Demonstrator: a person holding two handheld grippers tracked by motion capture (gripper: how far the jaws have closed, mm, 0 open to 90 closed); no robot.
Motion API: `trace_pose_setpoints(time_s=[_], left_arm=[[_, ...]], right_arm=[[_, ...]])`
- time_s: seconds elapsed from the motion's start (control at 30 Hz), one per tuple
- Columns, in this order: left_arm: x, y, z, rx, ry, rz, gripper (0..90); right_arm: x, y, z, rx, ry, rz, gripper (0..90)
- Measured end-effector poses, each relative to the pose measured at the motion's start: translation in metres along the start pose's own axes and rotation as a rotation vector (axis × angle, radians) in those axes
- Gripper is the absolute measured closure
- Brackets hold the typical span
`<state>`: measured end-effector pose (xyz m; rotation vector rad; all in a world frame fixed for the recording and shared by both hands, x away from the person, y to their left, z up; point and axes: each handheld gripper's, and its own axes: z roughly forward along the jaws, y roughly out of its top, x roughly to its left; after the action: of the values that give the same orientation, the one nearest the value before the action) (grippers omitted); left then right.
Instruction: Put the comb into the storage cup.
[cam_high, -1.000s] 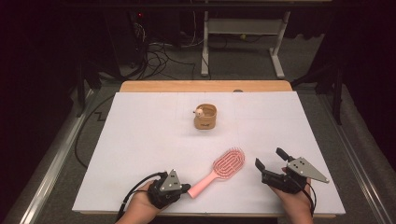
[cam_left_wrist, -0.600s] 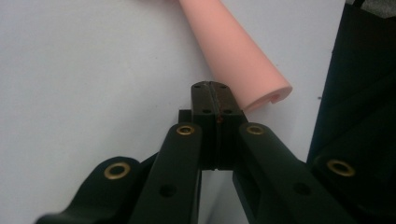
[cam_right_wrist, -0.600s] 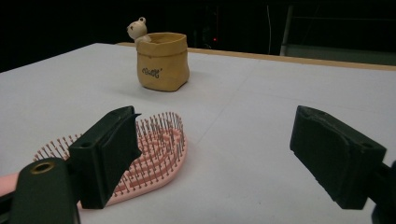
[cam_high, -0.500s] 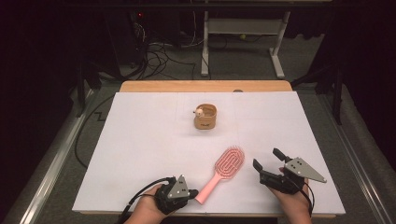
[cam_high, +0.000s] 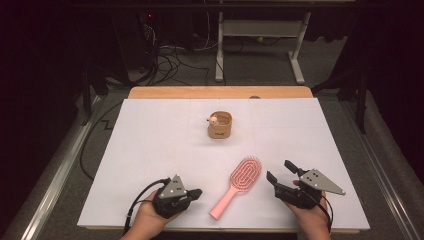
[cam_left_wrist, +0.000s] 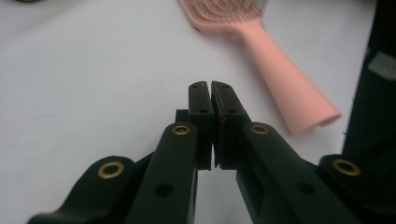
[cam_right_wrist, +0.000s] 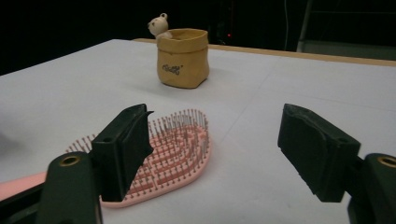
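Note:
A pink hairbrush lies bristles up on the white table, with its handle pointing to the near left. My left gripper is shut and empty. It lies just left of the handle end and is apart from it. In the left gripper view its fingertips meet. My right gripper stands open to the right of the brush head. Its jaws have just been closing a little, and nothing is between them. Farther back stands a tan pouch-shaped holder with a small bear on its rim.
The white table sheet ends at a wooden strip at the back. Beyond it, cables and the legs of a white stand are on the dark floor. The holder stands ahead of the right gripper.
The left gripper pushed right against the brush's handle end, then drew back to the left. The handle end has shifted slightly right. The right gripper's jaws stand a bit narrower.

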<state>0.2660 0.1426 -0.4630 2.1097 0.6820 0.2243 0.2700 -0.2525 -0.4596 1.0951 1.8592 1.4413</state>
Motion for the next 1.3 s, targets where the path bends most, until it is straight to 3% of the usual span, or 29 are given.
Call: trace_pose_setpoints(time_s=[0.07, 0.13, 0.17, 0.23, 0.33, 0.37, 0.47, 0.5, 0.67, 0.7, 0.73, 0.77, 0.8, 0.83, 0.87, 0.9, 1.0, 1.1, 1.17, 1.27, 1.3], left_arm=[[0.004, -0.001, -0.003, -0.014, 0.008, -0.016, 86.9], [0.021, -0.005, -0.017, -0.085, 0.05, -0.074, 83.8], [0.021, -0.005, -0.017, -0.085, 0.05, -0.074, 82.1], [0.032, -0.008, -0.025, -0.124, 0.095, -0.099, 79.3], [0.039, -0.011, -0.031, -0.143, 0.122, -0.117, 73.4], [0.044, -0.012, -0.034, -0.156, 0.152, -0.128, 70.6], [0.048, -0.014, -0.037, -0.17, 0.164, -0.151, 63.5], [0.052, -0.015, -0.038, -0.179, 0.175, -0.174, 56.9], [0.055, -0.017, -0.039, -0.188, 0.187, -0.193, 47.3], [0.057, -0.017, -0.039, -0.203, 0.182, -0.21, 40.6], [0.057, -0.017, -0.039, -0.203, 0.182, -0.21, 38.1], [0.057, -0.017, -0.039, -0.212, 0.179, -0.214, 36.1], [0.058, -0.017, -0.04, -0.221, 0.177, -0.213, 36.1], [0.057, -0.017, -0.041, -0.241, 0.178, -0.212, 33.9], [0.057, -0.017, -0.041, -0.241, 0.178, -0.212, 32.7], [0.057, -0.018, -0.042, -0.251, 0.179, -0.211, 31.8], [0.057, -0.018, -0.045, -0.287, 0.185, -0.206, 28.8], [0.058, -0.019, -0.045, -0.294, 0.187, -0.209, 26.4], [0.059, -0.018, -0.045, -0.297, 0.183, -0.218, 22.8], [0.06, -0.018, -0.045, -0.299, 0.173, -0.222, 16.7], [0.06, -0.019, -0.044, -0.295, 0.173, -0.217, 16.3]], right_arm=[[0.002, 0.0, 0.001, 0.003, 0.009, 0.0, 29.3], [0.007, 0.001, 0.004, 0.013, 0.029, -0.003, 31.8], [0.007, 0.001, 0.004, 0.013, 0.029, -0.003, 31.8], [0.014, 0.003, 0.007, 0.023, 0.057, -0.01, 35.1], [0.018, 0.004, 0.009, 0.032, 0.087, -0.006, 37.5], [0.024, 0.006, 0.012, 0.039, 0.112, -0.009, 39.6], [0.031, 0.007, 0.014, 0.045, 0.129, -0.022, 42.6], [0.038, 0.008, 0.017, 0.052, 0.151, -0.031, 45.3], [0.052, 0.011, 0.023, 0.067, 0.214, -0.033, 55.2], [0.06, 0.012, 0.027, 0.079, 0.253, -0.034, 61.4], [0.06, 0.012, 0.027, 0.079, 0.253, -0.034, 61.4], [0.069, 0.012, 0.031, 0.097, 0.282, -0.047, 67.5], [0.069, 0.012, 0.031, 0.097, 0.282, -0.047, 67.5], [0.077, 0.012, 0.036, 0.119, 0.305, -0.072, 74.6], [0.077, 0.012, 0.036, 0.119, 0.305, -0.072, 74.6], [0.086, 0.012, 0.04, 0.139, 0.321, -0.092, 81.8], [0.096, 0.012, 0.048, 0.177, 0.354, -0.109, 90.0], [0.101, 0.011, 0.054, 0.22, 0.372, -0.124, 90.0], [0.112, 0.009, 0.064, 0.3, 0.401, -0.174, 90.0], [0.118, 0.007, 0.07, 0.34, 0.417, -0.19, 90.0], [0.123, 0.004, 0.075, 0.383, 0.428, -0.207, 90.0]])
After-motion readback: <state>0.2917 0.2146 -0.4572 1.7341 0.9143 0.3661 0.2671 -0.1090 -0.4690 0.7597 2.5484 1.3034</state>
